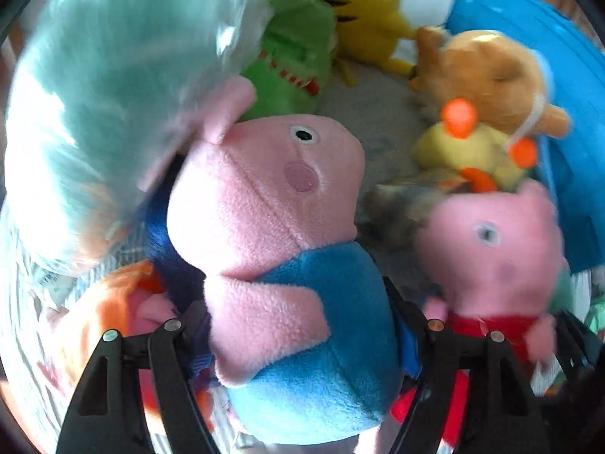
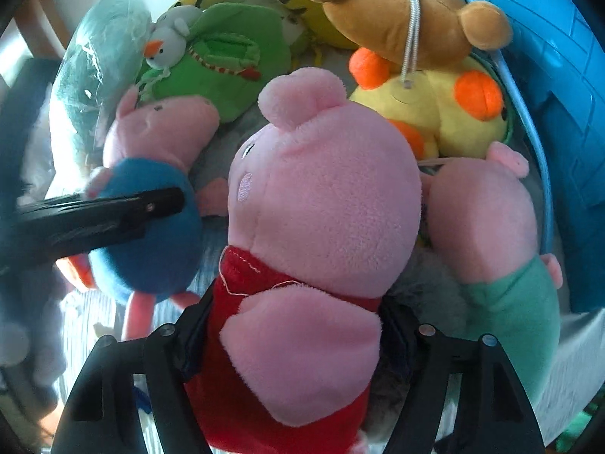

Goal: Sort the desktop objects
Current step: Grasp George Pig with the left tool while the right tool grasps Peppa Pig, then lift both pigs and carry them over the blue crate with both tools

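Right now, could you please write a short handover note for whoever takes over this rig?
Left gripper: shut on the blue-shirt pig plush.
Right gripper: shut on the red-dress pig plush.
Both are held over the plush pile beside the blue bin; the green-shirt pig, yellow duck, brown bear and green plush lie there.
Done: both pigs gripped.
Left: place both, then sort the rest.

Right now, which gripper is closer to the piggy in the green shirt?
The right gripper. It is shut on the red-dress pig, which sits right beside the green-shirt pig. The left gripper, holding the blue-shirt pig, is on the red-dress pig's far side.
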A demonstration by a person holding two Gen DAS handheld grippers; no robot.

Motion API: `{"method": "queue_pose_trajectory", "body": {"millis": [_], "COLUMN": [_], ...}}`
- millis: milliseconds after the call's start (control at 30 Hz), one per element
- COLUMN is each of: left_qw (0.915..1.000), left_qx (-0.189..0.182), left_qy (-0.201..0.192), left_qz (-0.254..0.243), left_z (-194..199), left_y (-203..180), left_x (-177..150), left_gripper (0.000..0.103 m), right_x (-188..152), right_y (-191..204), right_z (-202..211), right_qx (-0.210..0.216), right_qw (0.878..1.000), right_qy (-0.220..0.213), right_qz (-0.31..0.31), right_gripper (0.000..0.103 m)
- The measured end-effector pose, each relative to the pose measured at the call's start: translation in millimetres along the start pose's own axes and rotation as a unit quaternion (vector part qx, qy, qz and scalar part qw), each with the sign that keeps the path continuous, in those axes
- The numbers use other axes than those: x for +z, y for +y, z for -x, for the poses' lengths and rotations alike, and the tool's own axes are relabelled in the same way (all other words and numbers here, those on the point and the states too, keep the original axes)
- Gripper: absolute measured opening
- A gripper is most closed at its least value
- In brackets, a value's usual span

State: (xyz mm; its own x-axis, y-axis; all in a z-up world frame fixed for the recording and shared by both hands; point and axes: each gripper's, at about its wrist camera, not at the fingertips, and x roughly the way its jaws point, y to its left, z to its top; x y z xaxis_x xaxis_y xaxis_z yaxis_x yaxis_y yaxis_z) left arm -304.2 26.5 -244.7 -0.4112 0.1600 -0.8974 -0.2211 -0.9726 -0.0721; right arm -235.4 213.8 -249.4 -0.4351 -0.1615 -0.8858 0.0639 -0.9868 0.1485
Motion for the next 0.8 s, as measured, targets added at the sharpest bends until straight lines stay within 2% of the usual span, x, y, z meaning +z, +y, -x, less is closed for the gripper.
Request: {"method": "queue_pose_trajectory", "body": {"millis": [233,467,567,700,800], "left_qw": [0.9978,0.9930,0.9894,0.9843,0.9823], "left_qx": [-0.024,-0.035,-0.045,-0.042,-0.034], "left_qy": [-0.051,-0.094,-0.117,-0.152,-0.168], "left_qz": [-0.034,-0.063,-0.074,-0.080,-0.075], "left_z": [69,114,131,162,181], "left_y": [6,8,5,10,15], "left_x": [-16,-21,-18,-16,-16], "left_gripper": [0.073,0.073,0.073,0.073,0.073], "right_x": [-6,-12,-4,-3,10], "right_y": [15,31,43,55,72], "right_z": [45,103,118,148,154], "right_qx": [-0.016,-0.042,-0.044,-0.052,-0.055], "right_qw": [0.999,0.994,0.991,0.985,0.981], "right_qy": [-0.043,-0.101,-0.126,-0.162,-0.184], "right_qz": [-0.007,-0.016,-0.019,-0.016,-0.011], "right_gripper": [0.068,0.068,0.068,0.068,0.068]}}
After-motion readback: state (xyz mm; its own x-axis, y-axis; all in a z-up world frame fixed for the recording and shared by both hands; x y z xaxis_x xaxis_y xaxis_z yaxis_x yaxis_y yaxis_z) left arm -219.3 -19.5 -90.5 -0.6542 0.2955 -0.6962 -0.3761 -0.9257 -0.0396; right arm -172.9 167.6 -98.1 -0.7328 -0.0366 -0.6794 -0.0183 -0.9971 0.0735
